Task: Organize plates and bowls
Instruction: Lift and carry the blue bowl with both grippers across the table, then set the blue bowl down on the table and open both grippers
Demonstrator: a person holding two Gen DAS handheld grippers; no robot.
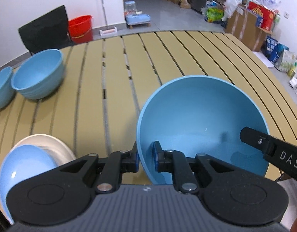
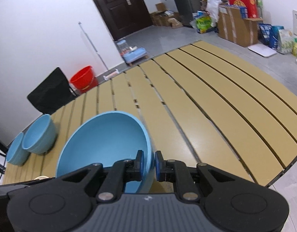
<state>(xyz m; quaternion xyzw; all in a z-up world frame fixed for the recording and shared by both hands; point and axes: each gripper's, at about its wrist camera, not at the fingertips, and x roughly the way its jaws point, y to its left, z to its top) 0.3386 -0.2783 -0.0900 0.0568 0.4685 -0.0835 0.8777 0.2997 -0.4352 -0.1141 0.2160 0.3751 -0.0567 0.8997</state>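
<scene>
From the left wrist view, the left claw (image 1: 145, 157) is clamped on the near rim of a large blue bowl (image 1: 202, 119), one pad outside the wall and one inside, and the bowl is tilted with its opening facing the camera above the slatted tan table (image 1: 113, 73). A finger of the right claw (image 1: 268, 145) reaches in from the right edge onto the bowl's far side. At the table's far left stand two smaller blue bowls (image 1: 39, 75) side by side, touching or nearly so. Near the lower left a blue plate (image 1: 22, 168) lies partly over a white plate (image 1: 55, 145). Beyond the table are a black chair (image 1: 45, 29) and a red bucket (image 1: 80, 29). From the right wrist view, the right claw (image 2: 148, 164) is closed on the right-hand rim of the same large blue bowl (image 2: 103, 139), its pads pinching the wall from both sides. The two smaller blue bowls (image 2: 39, 135) sit to the left near the table's (image 2: 216, 106) corner, the chair (image 2: 51, 90) and bucket (image 2: 83, 77) behind them. A dark door (image 2: 125, 5) and stacked cardboard boxes (image 2: 237, 27) stand against the far wall.
</scene>
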